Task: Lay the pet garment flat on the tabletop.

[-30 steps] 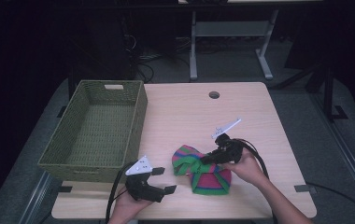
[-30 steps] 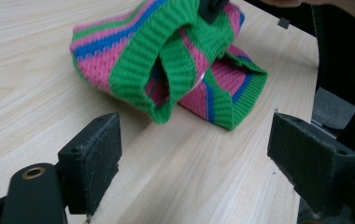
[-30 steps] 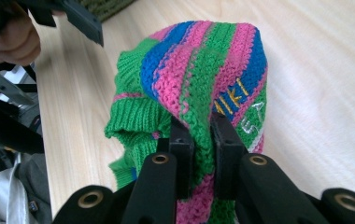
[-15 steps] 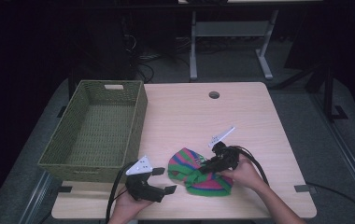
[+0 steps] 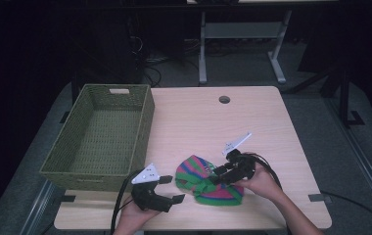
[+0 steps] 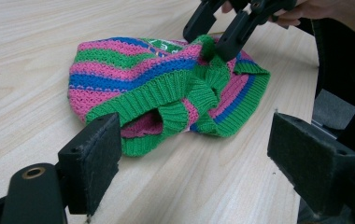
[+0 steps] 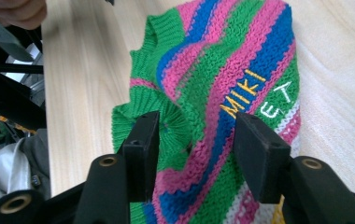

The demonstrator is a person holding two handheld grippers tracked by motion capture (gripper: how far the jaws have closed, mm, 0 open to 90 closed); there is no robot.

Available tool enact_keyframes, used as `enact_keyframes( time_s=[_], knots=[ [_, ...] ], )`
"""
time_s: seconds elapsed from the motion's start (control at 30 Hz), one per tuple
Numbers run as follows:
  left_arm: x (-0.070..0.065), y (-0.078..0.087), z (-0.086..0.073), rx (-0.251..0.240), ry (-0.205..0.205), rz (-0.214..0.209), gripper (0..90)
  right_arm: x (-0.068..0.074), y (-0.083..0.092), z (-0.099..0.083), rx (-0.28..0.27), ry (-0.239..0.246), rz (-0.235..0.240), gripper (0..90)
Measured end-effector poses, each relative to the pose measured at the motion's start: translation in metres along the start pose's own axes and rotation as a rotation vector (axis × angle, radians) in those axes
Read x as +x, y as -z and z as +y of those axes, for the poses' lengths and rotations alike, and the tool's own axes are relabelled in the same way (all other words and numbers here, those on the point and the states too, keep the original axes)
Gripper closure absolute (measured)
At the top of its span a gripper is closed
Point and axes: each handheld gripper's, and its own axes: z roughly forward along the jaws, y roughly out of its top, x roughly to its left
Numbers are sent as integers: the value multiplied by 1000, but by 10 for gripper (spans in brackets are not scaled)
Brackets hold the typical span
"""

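This looks like a lab or recording room, not a home. Both hand-held grippers work over a pale wood-laminate table (image 5: 194, 122) with a round cable hole (image 5: 224, 99) far ahead of them. Beyond the table, loose black cables (image 5: 167, 63) trail over grey carpet floor (image 5: 311, 103) beside a grey metal stand (image 5: 238, 41), with dark surroundings all around. Black tape marks (image 5: 317, 197) sit on the table edge just right of the right gripper (image 5: 219, 177).
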Motion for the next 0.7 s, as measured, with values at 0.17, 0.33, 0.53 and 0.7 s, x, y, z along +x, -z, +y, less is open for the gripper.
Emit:
enact_keyframes(
  time_s=[0.17, 0.33, 0.53, 0.7],
  knots=[
    [0, 0, 0, -3, 1, 0, 174, 7, 8, 2, -13, 24, -12, 493],
    [0, 0, 0, 0, 0, 0, 174, 18, 20, 7, -30, 58, -25, 488],
    [0, 0, 0, 0, -5, 2, 174, 32, 31, 14, -54, 111, -23, 507],
    [0, 0, 0, 0, -4, 3, 174, 40, 30, 18, -41, 138, -15, 537]
  ],
)
